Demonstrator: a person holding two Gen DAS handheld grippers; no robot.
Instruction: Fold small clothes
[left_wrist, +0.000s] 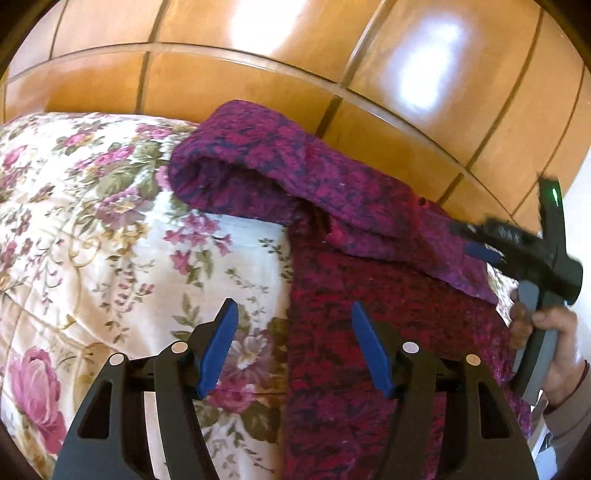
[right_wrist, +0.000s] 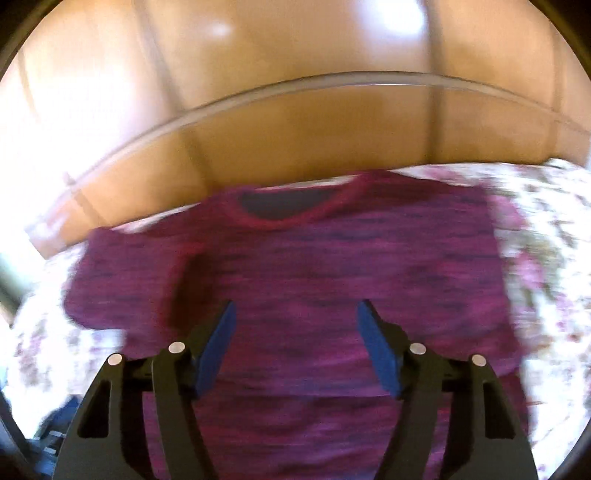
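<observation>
Spread flat on a floral bedspread (left_wrist: 92, 236), against a wooden headboard (left_wrist: 258, 85): a small magenta knit sweater (left_wrist: 343, 295), neckline (right_wrist: 291, 206) toward the boards and one sleeve (left_wrist: 258, 173) folded back across the chest. Hovering above its near edge, the left gripper (left_wrist: 291, 347), jaws apart and empty, one blue pad over the bedspread, the other over the knit. Poised over the middle of the sweater's body, the right gripper (right_wrist: 295, 347), jaws likewise parted with nothing between them, clear of the fabric. At the sweater's far side, a hand (left_wrist: 554, 339) wrapped round the right gripper's handle. Right wrist view heavily blurred.
</observation>
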